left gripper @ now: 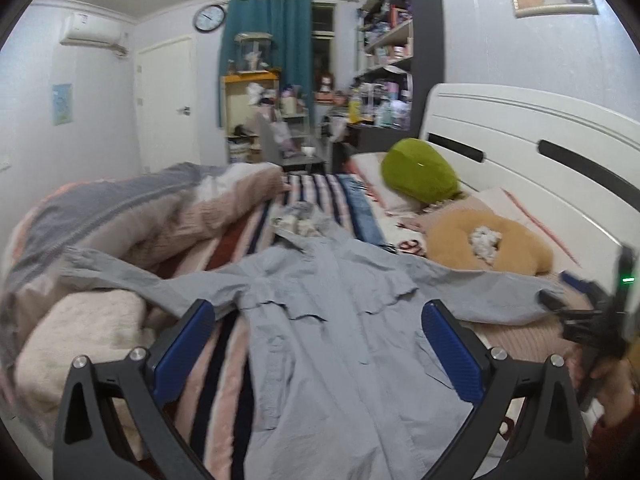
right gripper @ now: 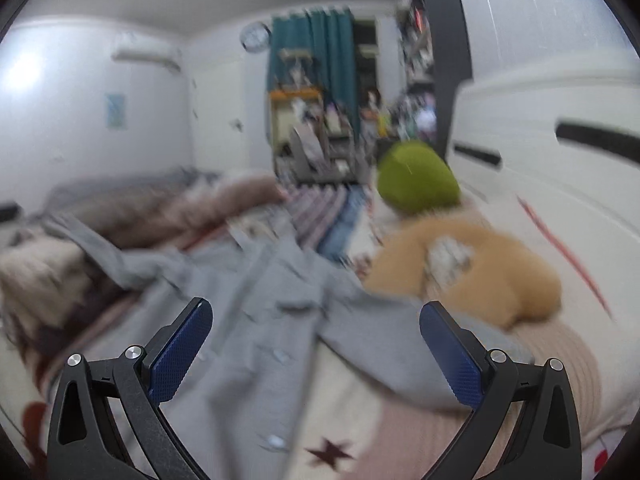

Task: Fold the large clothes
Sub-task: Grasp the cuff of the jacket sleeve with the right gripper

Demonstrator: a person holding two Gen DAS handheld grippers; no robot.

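Your left gripper [left gripper: 320, 340] fills the bottom of the left wrist view with its blue pads spread wide and nothing between them; it hangs over the lower body of the grey shirt [left gripper: 328, 320]. Your right gripper [right gripper: 316, 344] is just as wide apart and also empty in the blurred right wrist view, above the shirt's button placket and its sleeve on the right of the frame. The shirt lies flat, front up, on the striped bedsheet [left gripper: 224, 360]. Its long axis runs from the bottom centre of the frame up toward the centre, collar [left gripper: 300, 224] farthest from you, hem nearest. One sleeve reaches to the left edge over a cream blanket [left gripper: 84, 332], the other to the right, where your other hand's gripper shows. Past the collar lie a pair of jeans [left gripper: 362, 212], a tan plush cushion [left gripper: 488, 244], a green pillow [left gripper: 420, 172] and the white headboard [left gripper: 520, 128].
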